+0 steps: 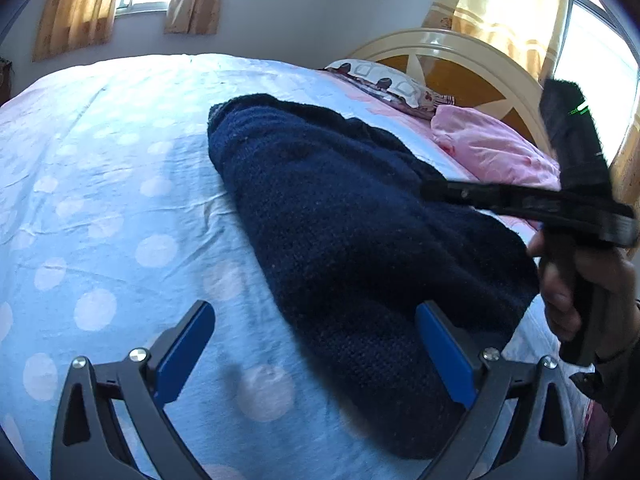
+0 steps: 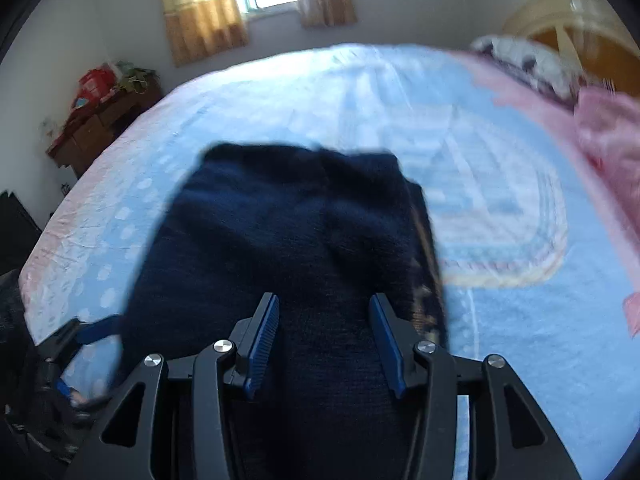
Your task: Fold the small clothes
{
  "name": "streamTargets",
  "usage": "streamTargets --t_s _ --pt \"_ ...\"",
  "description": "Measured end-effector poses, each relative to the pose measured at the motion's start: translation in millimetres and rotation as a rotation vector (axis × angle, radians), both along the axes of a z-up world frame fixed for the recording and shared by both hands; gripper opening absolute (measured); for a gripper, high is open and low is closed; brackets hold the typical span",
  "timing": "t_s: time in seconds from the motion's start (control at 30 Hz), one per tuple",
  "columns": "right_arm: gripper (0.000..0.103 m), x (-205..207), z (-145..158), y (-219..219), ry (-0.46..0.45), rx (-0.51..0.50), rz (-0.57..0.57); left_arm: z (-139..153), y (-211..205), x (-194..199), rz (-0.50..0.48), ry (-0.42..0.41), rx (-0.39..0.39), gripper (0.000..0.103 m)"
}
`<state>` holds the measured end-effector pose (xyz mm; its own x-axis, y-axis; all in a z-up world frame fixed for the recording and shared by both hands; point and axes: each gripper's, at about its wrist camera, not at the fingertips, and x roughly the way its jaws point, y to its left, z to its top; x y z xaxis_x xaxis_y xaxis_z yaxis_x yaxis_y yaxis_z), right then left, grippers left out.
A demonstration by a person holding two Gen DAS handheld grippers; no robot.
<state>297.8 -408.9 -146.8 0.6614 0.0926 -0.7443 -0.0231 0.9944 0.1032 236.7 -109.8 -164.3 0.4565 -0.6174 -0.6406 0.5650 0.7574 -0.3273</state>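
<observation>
A dark navy knitted garment lies folded in a long bundle on the bed, and it also fills the middle of the right wrist view. My left gripper stands wide open at the garment's near end. Its right finger is over the knit and its left finger over bare sheet, with nothing pressed between the pads. My right gripper hovers over the garment with its jaws apart and no cloth pinched. From the left wrist it shows side-on, held by a hand.
The bed sheet is light blue with pale dots. A pink pillow and a patterned pillow lie by the cream headboard. A wooden desk with red items stands beyond the bed's far left corner.
</observation>
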Motion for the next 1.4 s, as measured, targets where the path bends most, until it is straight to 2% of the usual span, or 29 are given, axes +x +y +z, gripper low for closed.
streamTargets --t_s 0.1,0.17,0.27,0.43,0.53,0.63,0.8,0.93,1.03,1.1,1.17,1.27,1.4 --pt "0.049 -2 8 45 -0.03 -0.015 0.155 0 -5 1 0.001 0.009 0.007 0.103" --pt "0.048 3 1 77 -0.019 -0.106 0.23 -1 -6 1 0.002 0.015 0.011 0.103" --pt "0.049 19 -19 95 0.033 -0.181 0.229 -4 -7 4 0.005 0.033 0.011 0.103" --pt "0.049 24 -17 84 0.039 -0.138 0.213 -6 -5 8 0.003 0.068 -0.009 0.103" --pt "0.049 9 -1 73 -0.009 -0.102 0.207 -7 -5 8 0.003 0.068 -0.01 0.103" --pt "0.049 2 9 52 -0.059 -0.104 0.139 -8 -6 8 0.003 0.072 -0.004 0.103" --pt "0.049 3 -5 11 -0.005 -0.169 0.018 -10 -7 9 0.006 0.083 -0.004 0.103" --pt "0.049 0 -24 -14 0.026 -0.1 -0.002 -9 -10 10 0.003 0.077 0.012 0.103" --pt "0.049 0 -19 -16 0.018 -0.089 0.013 -4 -10 4 0.014 0.038 0.022 0.103" --pt "0.049 2 -8 -22 0.009 -0.042 0.021 -3 -13 -3 -0.005 0.01 0.04 0.103" --pt "0.049 8 5 -33 -0.007 -0.008 0.003 -4 -18 -10 -0.022 -0.008 0.081 0.103" --pt "0.049 31 16 -52 -0.007 0.011 -0.039 -4 -20 -11 -0.013 -0.03 0.103 0.103" --pt "0.046 71 -5 -65 0.097 0.082 -0.02 -9 -22 -3 -0.027 0.011 0.096 0.103"
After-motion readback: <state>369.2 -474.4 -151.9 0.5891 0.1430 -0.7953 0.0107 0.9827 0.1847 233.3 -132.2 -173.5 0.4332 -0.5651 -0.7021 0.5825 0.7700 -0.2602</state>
